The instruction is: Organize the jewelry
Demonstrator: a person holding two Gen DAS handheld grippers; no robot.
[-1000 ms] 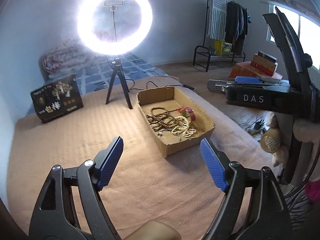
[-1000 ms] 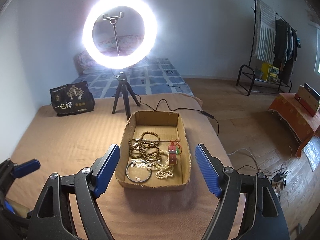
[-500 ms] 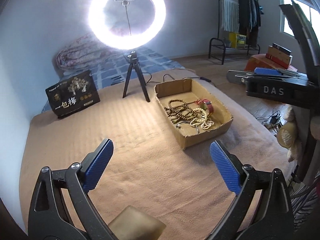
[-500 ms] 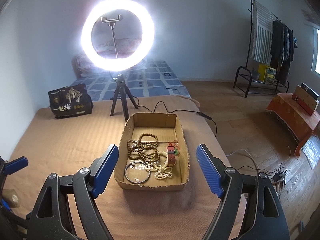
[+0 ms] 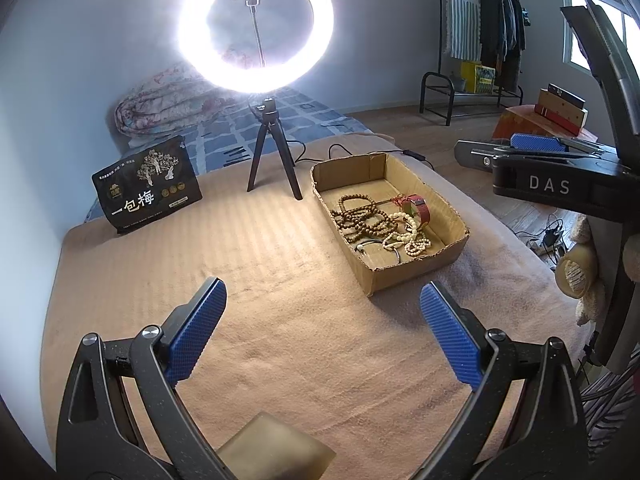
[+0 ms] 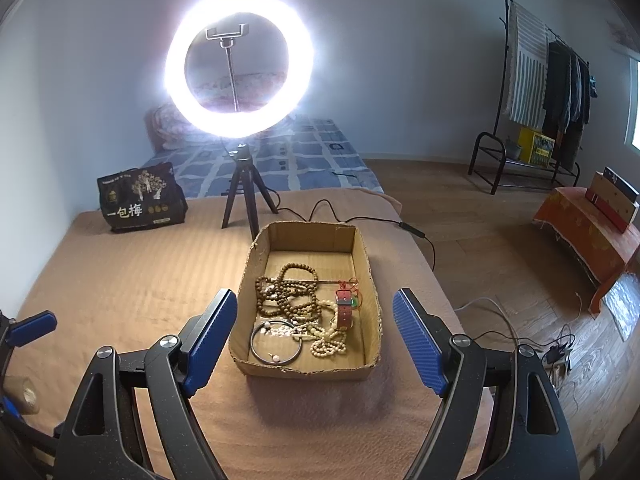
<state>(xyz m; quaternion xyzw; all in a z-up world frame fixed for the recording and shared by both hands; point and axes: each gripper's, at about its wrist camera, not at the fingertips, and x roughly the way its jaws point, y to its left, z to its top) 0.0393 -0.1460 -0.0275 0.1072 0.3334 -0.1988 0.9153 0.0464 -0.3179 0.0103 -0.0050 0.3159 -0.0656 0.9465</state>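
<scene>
Jewelry is lying tangled inside a shallow cardboard box on the tan blanket: brown bead strands toward the left, a metal bangle at the near left corner, pale beads beside it, a red strap to the right. Far left, a black printed bag is standing upright; a lit ring light on a tripod is standing between bag and box. Left gripper is hovering over bare blanket left of the box, jaws spread, holding nothing. Right gripper is hanging in front of the box, jaws also wide apart.
</scene>
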